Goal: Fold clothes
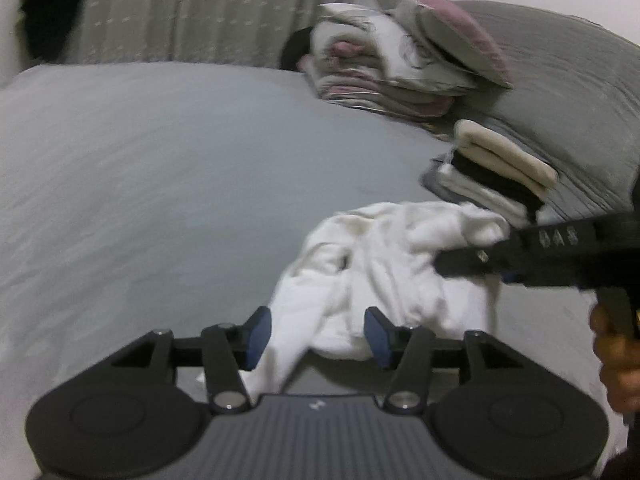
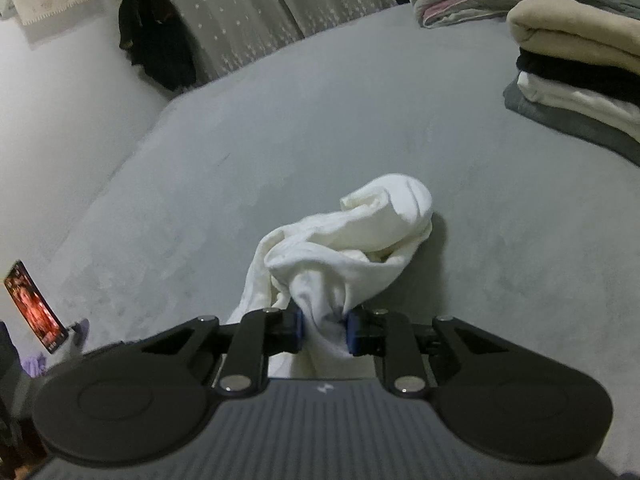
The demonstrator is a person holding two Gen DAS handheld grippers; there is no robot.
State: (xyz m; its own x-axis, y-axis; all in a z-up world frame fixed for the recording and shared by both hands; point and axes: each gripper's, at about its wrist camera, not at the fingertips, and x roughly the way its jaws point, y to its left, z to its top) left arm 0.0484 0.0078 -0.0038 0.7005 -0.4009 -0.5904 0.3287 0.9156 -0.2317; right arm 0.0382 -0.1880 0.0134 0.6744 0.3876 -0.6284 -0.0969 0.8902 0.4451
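**Soft white garment bunched on the bed, one corner pinched**

The right tongs (image 2: 323, 330) clamp a gathered wad of the white garment (image 2: 352, 240); the left tongs (image 1: 316, 334) stand half open around another fold, not pressing. The garment lies crumpled on the near right of the grey bed (image 1: 160, 168). It looks light, limp and unslippery; hems or shoulders look the best places to grip.

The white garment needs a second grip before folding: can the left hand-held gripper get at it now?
Probably yes. The left hand-held gripper stands open with the white garment between its pads; nothing blocks it, and the right hand-held gripper pinches elsewhere.
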